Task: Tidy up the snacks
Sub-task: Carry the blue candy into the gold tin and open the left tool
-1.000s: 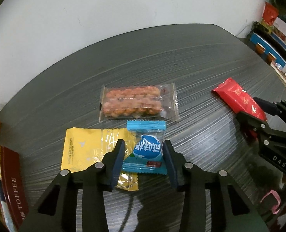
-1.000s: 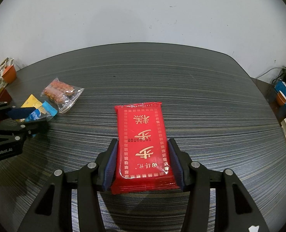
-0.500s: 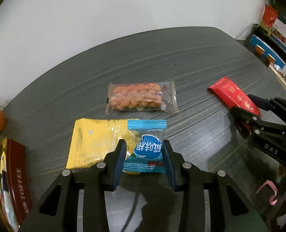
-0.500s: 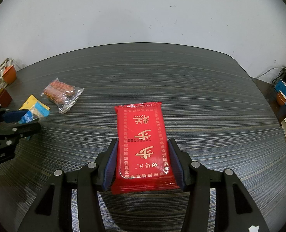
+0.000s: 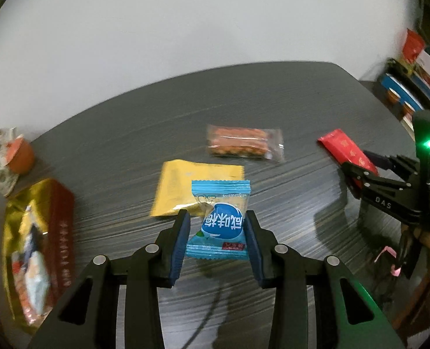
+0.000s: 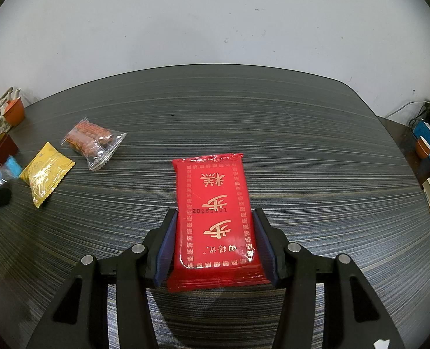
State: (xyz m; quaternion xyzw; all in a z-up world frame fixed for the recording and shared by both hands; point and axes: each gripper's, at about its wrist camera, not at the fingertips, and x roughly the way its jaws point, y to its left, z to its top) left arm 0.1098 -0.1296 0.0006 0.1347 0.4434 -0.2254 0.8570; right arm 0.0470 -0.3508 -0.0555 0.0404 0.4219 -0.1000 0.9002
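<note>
My left gripper [image 5: 216,224] is shut on a small blue candy packet [image 5: 219,221] and holds it above the dark table, nearer me than the yellow packet [image 5: 197,186]. A clear packet of orange snacks [image 5: 244,144] lies farther back. My right gripper [image 6: 215,234] is shut on a flat red packet with gold characters [image 6: 215,212], which also shows in the left wrist view [image 5: 347,152]. In the right wrist view the yellow packet [image 6: 46,176] and clear packet [image 6: 94,142] lie at the left, with the blue packet [image 6: 8,170] at the edge.
A gold and red toffee box [image 5: 37,247] stands at the table's left edge, with an orange cup [image 5: 20,157] and a wrapped item behind it. Shelves with boxes [image 5: 412,87] stand past the table's right edge. The dark striped table [image 6: 302,133] extends to the white wall.
My left gripper has lifted the blue packet off the yellow packet and pulled back to the left; the toffee box has come further into view. The right gripper and red packet have not moved.
</note>
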